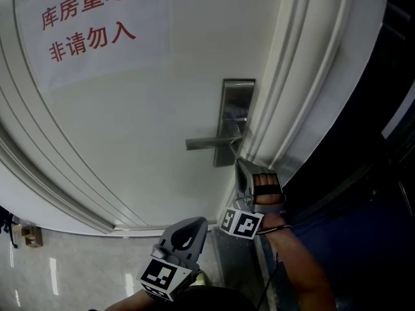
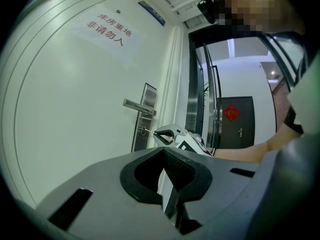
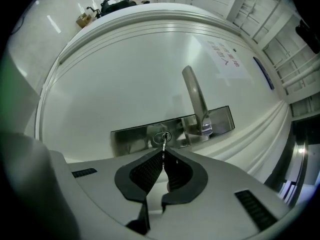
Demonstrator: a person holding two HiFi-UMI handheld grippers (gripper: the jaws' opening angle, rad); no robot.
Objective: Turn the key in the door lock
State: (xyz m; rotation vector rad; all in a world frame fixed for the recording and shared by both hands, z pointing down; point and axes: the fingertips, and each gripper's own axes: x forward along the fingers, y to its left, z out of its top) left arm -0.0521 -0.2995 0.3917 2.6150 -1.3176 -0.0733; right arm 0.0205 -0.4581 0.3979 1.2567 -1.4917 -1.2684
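Door [image 1: 130,141]: white, moulded frame [image 1: 292,109] along its right edge; paper notice [image 1: 87,24] w/ red characters at upper left.
Lock plate [image 1: 237,102]: metal strip, upright, near door's right edge; lever handle [image 1: 209,141] runs left from it, approx. level.
Key [image 3: 164,143]: seated in keyhole [image 3: 161,136] on lower part of plate, under the handle; shaft points out toward the person.
R gripper [image 3: 163,155]: jaws closed onto outer end of key, ribbed pads either side of it, tips close to plate. Hand [image 1: 267,190] behind it; marker cube [image 1: 241,223] on near side.
L gripper [image 2: 163,150]: jaws brought together, nothing between them. Held low and near, left of R gripper, well apart from lock, facing door.
Floor [image 1: 65,264]: pale, glossy, at bottom left.
Bkgd: dark far door w/ red ornament [image 2: 231,114], right of frame in left gripper view.
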